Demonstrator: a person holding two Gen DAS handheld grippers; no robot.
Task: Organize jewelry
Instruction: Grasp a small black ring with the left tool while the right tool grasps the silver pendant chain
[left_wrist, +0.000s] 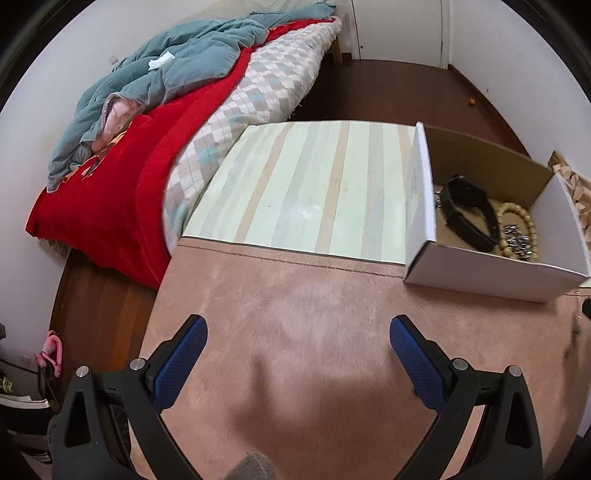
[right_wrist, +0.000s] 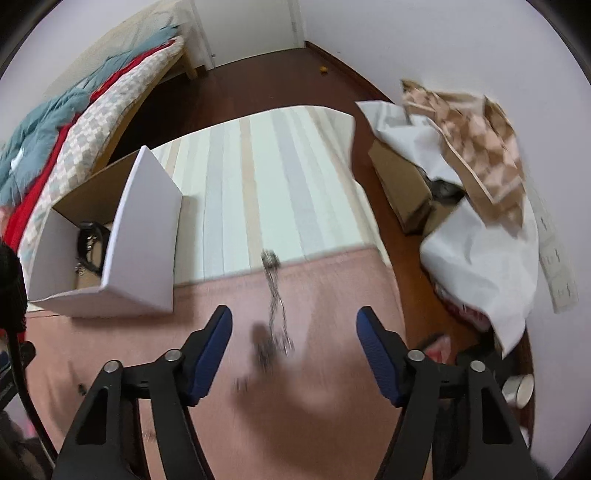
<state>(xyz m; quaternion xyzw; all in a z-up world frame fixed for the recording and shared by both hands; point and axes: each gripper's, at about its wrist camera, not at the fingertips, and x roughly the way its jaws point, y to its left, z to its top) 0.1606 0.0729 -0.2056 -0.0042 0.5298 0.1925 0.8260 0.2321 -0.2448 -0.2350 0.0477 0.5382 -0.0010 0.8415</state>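
A white cardboard box (left_wrist: 476, 269) stands on the table at the right of the left wrist view; it holds a black strap (left_wrist: 469, 210), a beaded bracelet (left_wrist: 517, 214) and a silver piece (left_wrist: 519, 240). The box also shows at the left of the right wrist view (right_wrist: 144, 236). A silver chain (right_wrist: 275, 306), blurred, lies on the pink mat (right_wrist: 325, 295) between and just ahead of my right gripper's (right_wrist: 294, 325) open fingers. My left gripper (left_wrist: 298, 332) is open and empty over the pink mat (left_wrist: 295, 295).
The table has a striped top (left_wrist: 314, 192) beyond the mat. A bed with a red blanket (left_wrist: 110, 192) lies to the left. White paper (right_wrist: 480, 251) and brown boxes (right_wrist: 402, 184) are piled on the floor at the right.
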